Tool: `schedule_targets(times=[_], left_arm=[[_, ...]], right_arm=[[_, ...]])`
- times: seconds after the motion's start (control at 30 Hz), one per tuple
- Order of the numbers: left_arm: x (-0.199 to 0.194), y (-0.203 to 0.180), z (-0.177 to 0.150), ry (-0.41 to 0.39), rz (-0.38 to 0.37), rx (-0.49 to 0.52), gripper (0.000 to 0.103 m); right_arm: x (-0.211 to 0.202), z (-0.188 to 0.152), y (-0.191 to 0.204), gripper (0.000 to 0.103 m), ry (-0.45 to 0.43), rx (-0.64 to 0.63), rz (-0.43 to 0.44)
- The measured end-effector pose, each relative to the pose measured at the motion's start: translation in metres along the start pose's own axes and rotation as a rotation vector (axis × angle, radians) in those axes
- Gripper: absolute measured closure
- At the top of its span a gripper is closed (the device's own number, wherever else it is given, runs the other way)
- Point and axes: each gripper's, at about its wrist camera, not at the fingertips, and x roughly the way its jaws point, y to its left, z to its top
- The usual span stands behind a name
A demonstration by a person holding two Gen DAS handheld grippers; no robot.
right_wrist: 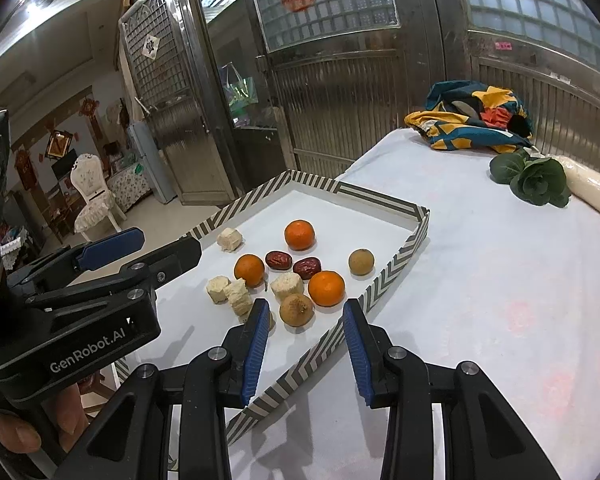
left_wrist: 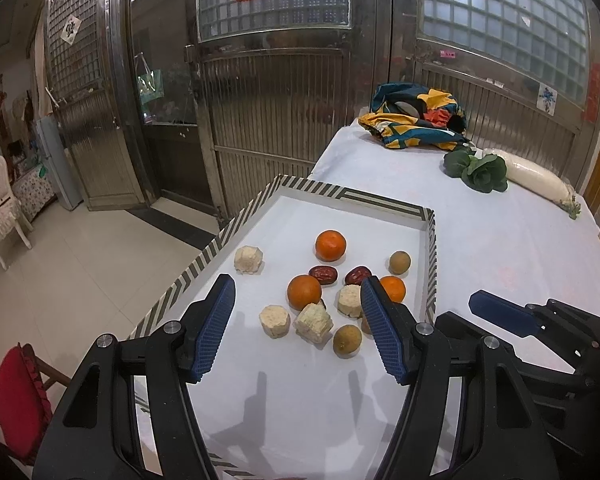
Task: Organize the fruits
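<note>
A shallow striped-rim tray [left_wrist: 384, 200] [right_wrist: 380, 196] holds three oranges, one far [left_wrist: 330, 245] [right_wrist: 299, 234], one left [left_wrist: 304, 291] [right_wrist: 249, 270], one right [left_wrist: 394, 288] [right_wrist: 326, 288]. Two red dates [left_wrist: 323, 275] [right_wrist: 278, 260], brown longans [left_wrist: 399, 262] [right_wrist: 361, 261] and several pale corn pieces [left_wrist: 248, 259] [right_wrist: 229, 239] lie among them. My left gripper [left_wrist: 298, 300] is open and empty above the tray's near part. My right gripper [right_wrist: 306, 316] is open and empty over the tray's right rim, near a longan [right_wrist: 296, 310].
The table [left_wrist: 500, 248] has a white cloth. At its far end lie a colourful cloth bag [left_wrist: 416, 118] [right_wrist: 472, 120], a leafy green [left_wrist: 480, 170] [right_wrist: 536, 178] and a white radish [left_wrist: 536, 178] [right_wrist: 592, 194]. Metal doors stand behind; floor drops off left.
</note>
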Motion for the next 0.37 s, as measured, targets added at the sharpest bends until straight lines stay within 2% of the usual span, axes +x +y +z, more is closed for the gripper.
schedule_targets(times=[0.37], left_arm=[[-0.005,-0.015,0.001,-0.046,-0.019,0.029,0.037]], right_arm=[[-0.006,-0.006,-0.015,0.066,-0.011,0.031,-0.007]])
